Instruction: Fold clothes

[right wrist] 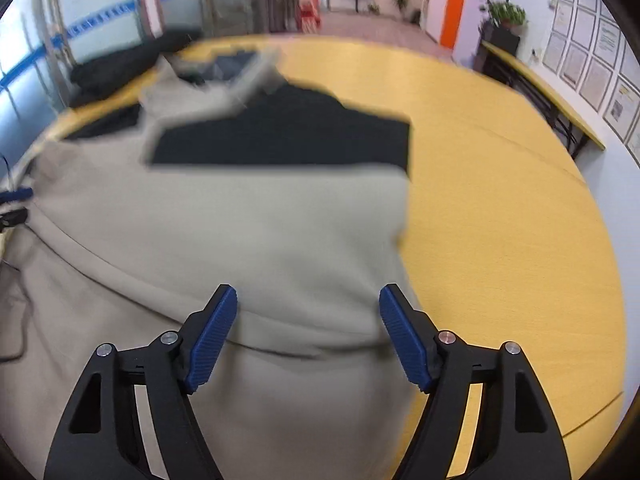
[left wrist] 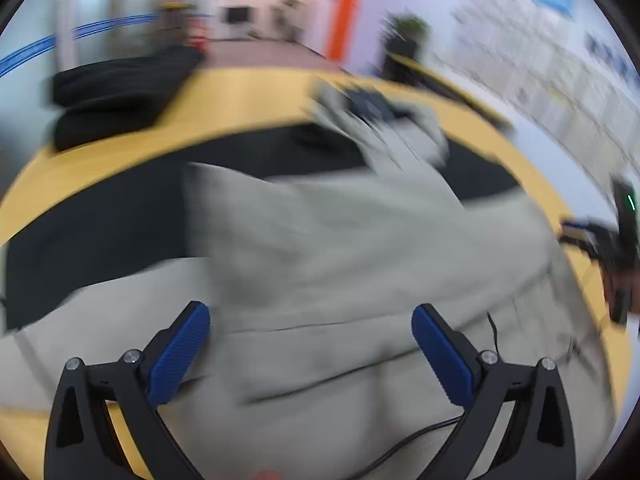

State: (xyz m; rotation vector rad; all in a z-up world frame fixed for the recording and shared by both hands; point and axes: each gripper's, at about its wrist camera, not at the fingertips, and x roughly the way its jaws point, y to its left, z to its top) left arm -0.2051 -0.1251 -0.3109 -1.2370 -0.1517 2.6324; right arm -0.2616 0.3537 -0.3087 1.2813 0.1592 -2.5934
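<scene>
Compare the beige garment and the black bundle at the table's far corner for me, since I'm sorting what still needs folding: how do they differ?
The beige garment is pale; the black fabric bundle is dark. The beige garment lies spread wide across a black mat just ahead of both open tongs; the black bundle sits heaped and compact at the far corner, away from them. Both rest on the yellow wooden table.

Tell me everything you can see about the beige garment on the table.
The beige garment is soft, matte, thick-looking cloth, a sweatshirt or jacket by its look, with seams and a darker collar area at the far end. It lies spread, partly folded over, on a black mat on the yellow table. A thin black cable crosses it. Neither open gripper grips it.
</scene>
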